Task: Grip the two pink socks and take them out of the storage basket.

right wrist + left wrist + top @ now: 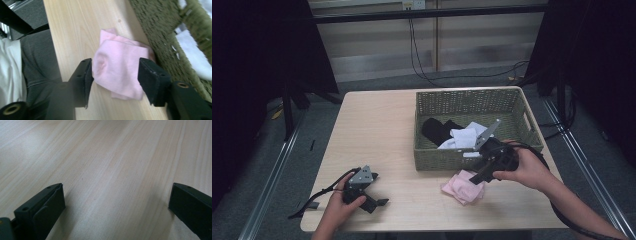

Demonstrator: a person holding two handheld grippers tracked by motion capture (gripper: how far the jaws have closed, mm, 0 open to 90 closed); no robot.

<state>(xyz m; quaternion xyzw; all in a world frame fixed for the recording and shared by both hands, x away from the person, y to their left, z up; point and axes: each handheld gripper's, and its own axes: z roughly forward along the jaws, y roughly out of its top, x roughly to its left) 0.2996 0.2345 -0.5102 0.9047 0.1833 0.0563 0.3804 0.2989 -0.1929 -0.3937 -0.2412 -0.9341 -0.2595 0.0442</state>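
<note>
A folded pink cloth (461, 188) lies on the wooden table (377, 130), just in front of the woven basket (467, 93). My right gripper (477, 176) points down at it from the right. In the right gripper view the pink cloth (117, 67) rests flat on the wood between the jaws of the right gripper (115, 62), which stand open on either side of it. My left gripper (379, 202) lies low near the table's front left. In its own view the left gripper (117, 186) is open over bare wood.
The green woven basket (155, 25) holds a white cloth (462, 136) and a black cloth (437, 129). The table's front edge and the person's grey-clad lap (37, 62) sit close beside the pink cloth. Dark stands and cables surround the table.
</note>
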